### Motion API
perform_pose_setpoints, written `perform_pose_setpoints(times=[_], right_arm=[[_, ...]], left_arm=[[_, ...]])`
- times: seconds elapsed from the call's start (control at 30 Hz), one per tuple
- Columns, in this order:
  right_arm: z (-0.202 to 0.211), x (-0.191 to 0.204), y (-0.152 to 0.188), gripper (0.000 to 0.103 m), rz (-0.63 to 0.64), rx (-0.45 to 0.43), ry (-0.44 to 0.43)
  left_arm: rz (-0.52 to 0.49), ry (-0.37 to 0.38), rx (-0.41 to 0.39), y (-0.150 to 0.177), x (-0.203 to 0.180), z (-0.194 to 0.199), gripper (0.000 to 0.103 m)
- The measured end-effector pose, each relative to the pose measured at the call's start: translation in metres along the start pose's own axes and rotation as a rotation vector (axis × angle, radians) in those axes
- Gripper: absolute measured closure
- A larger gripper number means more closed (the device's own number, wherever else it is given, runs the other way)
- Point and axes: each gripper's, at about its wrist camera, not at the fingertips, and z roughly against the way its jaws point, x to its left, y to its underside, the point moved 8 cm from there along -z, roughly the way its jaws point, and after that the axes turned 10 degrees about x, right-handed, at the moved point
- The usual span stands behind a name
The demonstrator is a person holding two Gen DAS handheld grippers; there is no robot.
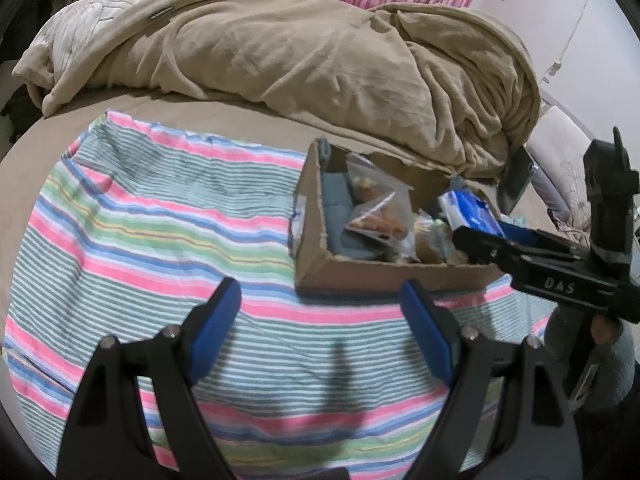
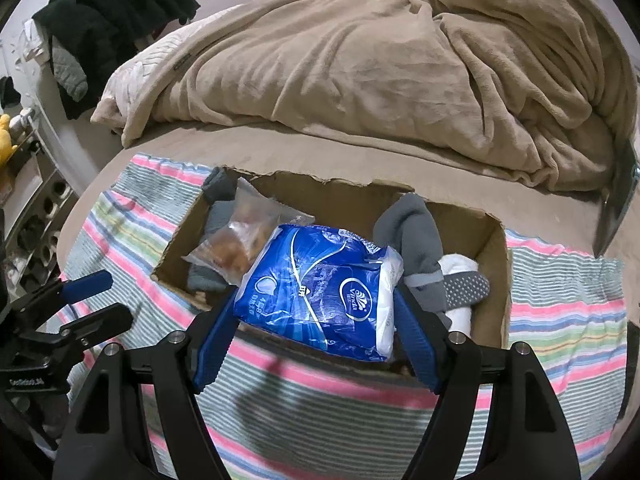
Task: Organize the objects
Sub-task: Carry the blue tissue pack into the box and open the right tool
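My right gripper [image 2: 316,344] is shut on a blue plastic tissue pack [image 2: 320,292], its blue pads pressing on both sides, and holds the pack over the near edge of an open cardboard box [image 2: 494,280]. In the box lie a clear snack bag [image 2: 240,236], grey socks [image 2: 412,236] and a white sock with grip dots [image 2: 464,284]. My left gripper [image 1: 320,320] hangs open above the striped cloth [image 1: 160,240], left of the box [image 1: 316,220], with nothing between its fingers. In the left wrist view the right gripper [image 1: 488,236] reaches in from the right with the pack [image 1: 468,208].
The box sits on a striped cloth [image 2: 560,320] spread over a bed. A rumpled tan blanket [image 2: 400,80] is heaped behind it, with a pillow [image 1: 76,28] at the back left. Dark clothes [image 2: 112,12] hang at the far left. The left gripper [image 2: 116,298] shows at the left edge.
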Motion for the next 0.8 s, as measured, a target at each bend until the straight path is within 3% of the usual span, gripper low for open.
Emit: perform_pose_setpoints(times=[0.47, 0.8], right_arm=[[-0.033, 0.011, -0.003, 0.022, -0.002, 0.048, -0.008], [-0.025, 0.012, 0.001, 0.02, 0.003, 0.035, -0.005]], left_arm=[[0.025, -0.019, -0.002, -0.005, 0.02, -0.004, 0.02], [0.02, -0.018, -0.011, -0.006, 0.017, 0.001, 0.02]])
